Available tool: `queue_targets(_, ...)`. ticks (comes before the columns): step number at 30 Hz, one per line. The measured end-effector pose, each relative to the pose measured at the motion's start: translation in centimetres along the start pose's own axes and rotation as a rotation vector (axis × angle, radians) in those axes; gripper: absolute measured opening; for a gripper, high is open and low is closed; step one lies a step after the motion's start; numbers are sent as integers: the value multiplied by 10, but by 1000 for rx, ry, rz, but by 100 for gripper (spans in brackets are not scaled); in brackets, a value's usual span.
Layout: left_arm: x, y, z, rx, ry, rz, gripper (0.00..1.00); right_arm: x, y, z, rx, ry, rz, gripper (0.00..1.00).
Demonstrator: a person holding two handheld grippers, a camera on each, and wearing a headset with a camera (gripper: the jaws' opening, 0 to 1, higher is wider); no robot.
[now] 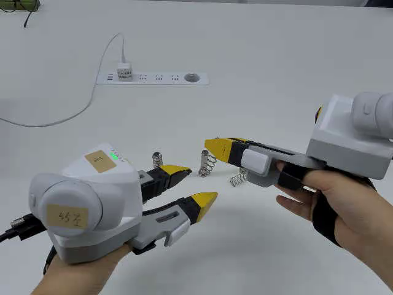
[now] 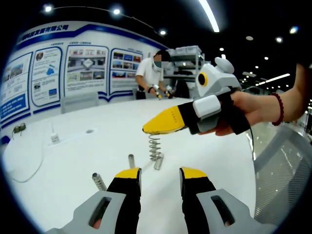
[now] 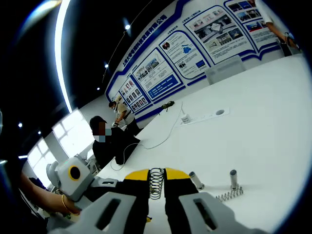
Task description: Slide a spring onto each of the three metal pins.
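Spring (image 3: 156, 185) pinched in R gripper (image 3: 156, 174); L gripper (image 2: 160, 173) jaws apart, empty.

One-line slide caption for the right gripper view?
Right gripper jaws shut on a spring; bare upright pin and loose spring just ahead.

Tally on the worktop (image 1: 258, 55): three springs, namely pinned spring (image 1: 157, 158), held spring (image 1: 207, 163) and loose spring (image 1: 238, 178) at its 4 o'clock; two pins made out, sleeved pin (image 3: 192, 174) and bare pin (image 3: 233, 179); two grippers, left gripper (image 1: 199, 182) and right gripper (image 3: 156, 174); one power strip (image 1: 153, 78); one plug (image 1: 124, 70) in it.
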State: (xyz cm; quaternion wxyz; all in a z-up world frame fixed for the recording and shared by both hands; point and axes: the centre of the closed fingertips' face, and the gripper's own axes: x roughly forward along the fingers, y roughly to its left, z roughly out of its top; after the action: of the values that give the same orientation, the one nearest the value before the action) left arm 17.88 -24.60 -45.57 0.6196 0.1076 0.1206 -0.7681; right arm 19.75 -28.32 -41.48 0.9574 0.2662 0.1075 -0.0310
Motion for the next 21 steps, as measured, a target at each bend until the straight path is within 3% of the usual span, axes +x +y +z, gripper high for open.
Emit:
queue_targets(5, -1, -2, -6, 14, 20, -3, 38, 6, -2, 7, -101, 0, -13, 11)
queue_targets(21, -5, -1, -17, -29, 47, 6, 52, 26, -25, 13, -258, 26, -82, 12)
